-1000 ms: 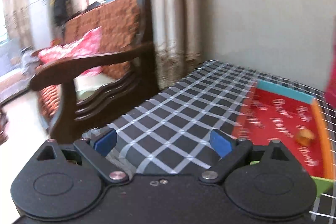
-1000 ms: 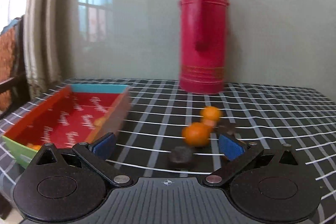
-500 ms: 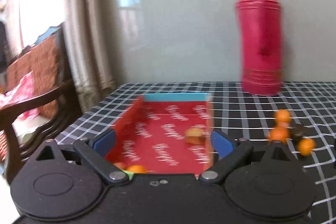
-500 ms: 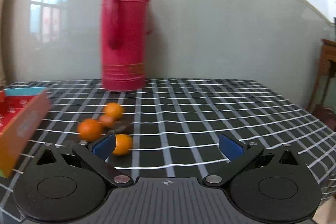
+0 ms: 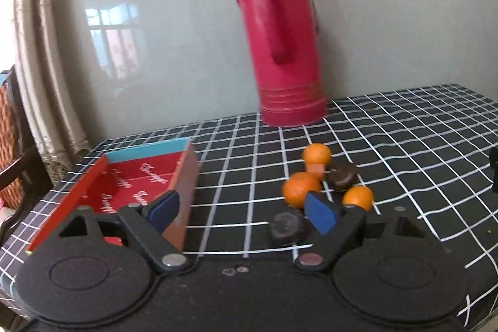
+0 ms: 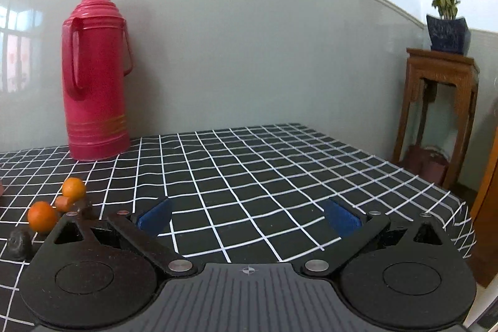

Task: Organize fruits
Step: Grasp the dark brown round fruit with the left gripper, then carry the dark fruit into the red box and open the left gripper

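A cluster of fruit lies on the checked tablecloth: three oranges [image 5: 300, 188], a small orange-pink piece [image 5: 315, 169] and two dark round fruits [image 5: 342, 175]. A red open box [image 5: 183, 176] sits to their left. My left gripper [image 5: 242, 209] is open and empty, between the box and the fruit, its right fingertip beside a dark fruit [image 5: 288, 226]. My right gripper [image 6: 249, 215] is open and empty over bare cloth, with the fruit cluster [image 6: 42, 215] far to its left.
A tall red thermos [image 5: 281, 52] stands at the back by the wall; it also shows in the right wrist view [image 6: 95, 77]. A wooden stand [image 6: 442, 101] with a potted plant [image 6: 448, 21] is beyond the table's right edge. A wooden chair [image 5: 12, 151] is at the left.
Both grippers have swung right. The left view went from the chair to the box and now the fruit. The right view moved off the box and fruit toward the table's right side.
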`<state>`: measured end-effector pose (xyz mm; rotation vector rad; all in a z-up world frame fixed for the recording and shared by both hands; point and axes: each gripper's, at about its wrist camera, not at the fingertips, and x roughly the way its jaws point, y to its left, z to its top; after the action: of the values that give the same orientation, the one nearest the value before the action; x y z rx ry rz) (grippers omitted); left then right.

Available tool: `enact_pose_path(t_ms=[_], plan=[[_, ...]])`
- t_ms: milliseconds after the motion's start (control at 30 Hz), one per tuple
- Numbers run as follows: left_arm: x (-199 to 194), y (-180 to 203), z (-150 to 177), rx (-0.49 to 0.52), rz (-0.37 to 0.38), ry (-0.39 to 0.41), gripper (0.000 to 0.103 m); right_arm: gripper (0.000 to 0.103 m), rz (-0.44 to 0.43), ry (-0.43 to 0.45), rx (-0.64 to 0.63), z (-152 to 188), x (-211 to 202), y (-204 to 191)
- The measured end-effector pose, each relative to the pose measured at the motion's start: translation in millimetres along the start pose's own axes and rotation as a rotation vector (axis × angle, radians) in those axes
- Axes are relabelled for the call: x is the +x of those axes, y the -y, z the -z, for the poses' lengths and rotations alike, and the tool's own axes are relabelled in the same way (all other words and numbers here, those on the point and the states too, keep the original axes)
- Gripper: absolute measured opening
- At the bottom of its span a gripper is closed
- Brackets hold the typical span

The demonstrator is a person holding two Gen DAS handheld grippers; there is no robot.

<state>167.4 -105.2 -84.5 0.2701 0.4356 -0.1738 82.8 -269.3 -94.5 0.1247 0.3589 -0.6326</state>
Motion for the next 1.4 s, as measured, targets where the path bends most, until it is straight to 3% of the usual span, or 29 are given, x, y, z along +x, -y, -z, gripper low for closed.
enact_pose_path(t_ms=[100, 267, 467, 533, 600, 1033, 1400], plan=[[9.0, 7.1, 1.7, 0.007, 0.015, -0.023, 0.073, 0.103, 0.004, 0.001, 0.008, -0.7, 0.3, 7.0], [27.2, 16.5, 4.7, 0.004, 0.022, -0.069, 0.064, 0.103, 0.096, 0.043, 0.005, -1.8, -3.8, 16.0], [47.8, 21.9, 7.3, -0.012, 0.042, -0.123, 0.051, 0.103, 0.089, 0.036, 0.026, -2.9, -2.4, 24.6], [52.6, 22.1, 8.5, -0.022, 0.049, -0.143, 0.045, 0.103, 0.086, 0.036, 0.021, -3.0, -2.7, 24.0], [56.0, 23.4, 10.3, -0.024, 0.060, -0.159, 0.029, 0.103, 0.089, 0.041, 0.015, -2.7, -3.6, 25.0], [53.6, 19.6, 9.6, -0.030, 0.035, -0.148, 0.027, 0.103, 0.062, 0.027, 0.019, -2.6, -0.1, 24.9], [32.9, -11.5, 0.9, -0.062, -0.010, -0.076, 0.027, 0.103, 0.009, 0.020, -0.006, -1.9, -2.6, 1.8]])
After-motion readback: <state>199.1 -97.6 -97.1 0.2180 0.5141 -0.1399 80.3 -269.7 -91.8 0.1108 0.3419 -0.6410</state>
